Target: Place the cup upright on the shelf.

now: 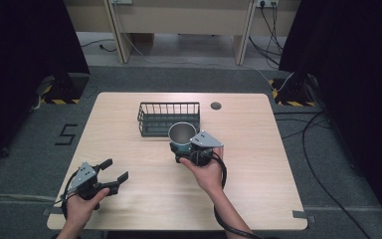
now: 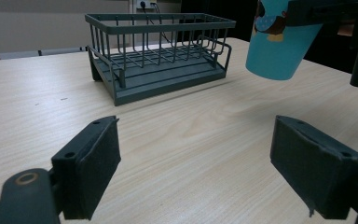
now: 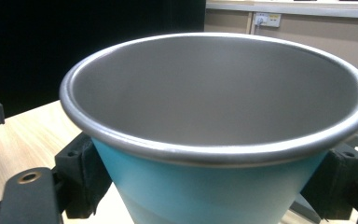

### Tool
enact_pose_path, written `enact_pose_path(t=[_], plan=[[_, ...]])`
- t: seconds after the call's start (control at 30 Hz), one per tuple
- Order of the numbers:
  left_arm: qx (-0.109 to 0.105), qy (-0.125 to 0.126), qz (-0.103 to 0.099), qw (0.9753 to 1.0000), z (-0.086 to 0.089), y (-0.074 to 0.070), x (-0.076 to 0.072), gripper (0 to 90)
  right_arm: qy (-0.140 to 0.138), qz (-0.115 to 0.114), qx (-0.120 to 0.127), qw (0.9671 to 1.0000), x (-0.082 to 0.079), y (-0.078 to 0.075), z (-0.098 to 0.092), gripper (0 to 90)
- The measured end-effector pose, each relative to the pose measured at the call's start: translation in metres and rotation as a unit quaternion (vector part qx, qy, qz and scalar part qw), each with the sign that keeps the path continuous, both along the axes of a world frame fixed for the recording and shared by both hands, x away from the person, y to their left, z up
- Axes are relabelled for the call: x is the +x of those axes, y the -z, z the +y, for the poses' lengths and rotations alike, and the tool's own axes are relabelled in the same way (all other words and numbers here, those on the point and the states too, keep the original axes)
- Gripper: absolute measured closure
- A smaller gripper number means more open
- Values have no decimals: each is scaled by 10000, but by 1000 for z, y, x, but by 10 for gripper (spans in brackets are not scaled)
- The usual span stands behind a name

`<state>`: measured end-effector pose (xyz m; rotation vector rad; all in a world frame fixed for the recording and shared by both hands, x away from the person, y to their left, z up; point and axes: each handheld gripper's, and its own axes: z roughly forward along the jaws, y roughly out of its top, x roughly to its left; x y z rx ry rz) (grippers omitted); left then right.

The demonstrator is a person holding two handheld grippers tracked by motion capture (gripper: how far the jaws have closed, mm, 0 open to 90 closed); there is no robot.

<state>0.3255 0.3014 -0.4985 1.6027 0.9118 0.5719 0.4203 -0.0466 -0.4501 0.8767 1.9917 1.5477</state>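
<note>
The right gripper [image 1: 185,152] pinches a blue metal cup [image 1: 182,136] between its jaws, upright and lifted clear of the table [image 1: 258,164], just in front of the wire rack [image 1: 169,118]. The left gripper [image 1: 115,177] hovers, jaws spread wide, holding nothing.

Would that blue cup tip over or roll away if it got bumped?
Probably it tips fairly easily: the blue cup is wide at the rim and narrows toward its base. On its side it would likely roll in a curve, being tapered. Its smooth wall may be slippery, though the right gripper holds it off the table.
</note>
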Motion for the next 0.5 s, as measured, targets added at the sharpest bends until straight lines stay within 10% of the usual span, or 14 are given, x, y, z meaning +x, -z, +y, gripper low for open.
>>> enact_pose_path(t=[0.5], plan=[[-10,3,6,10000,0,0,0,153,46,-43,45,10000,7,-7,6,169]])
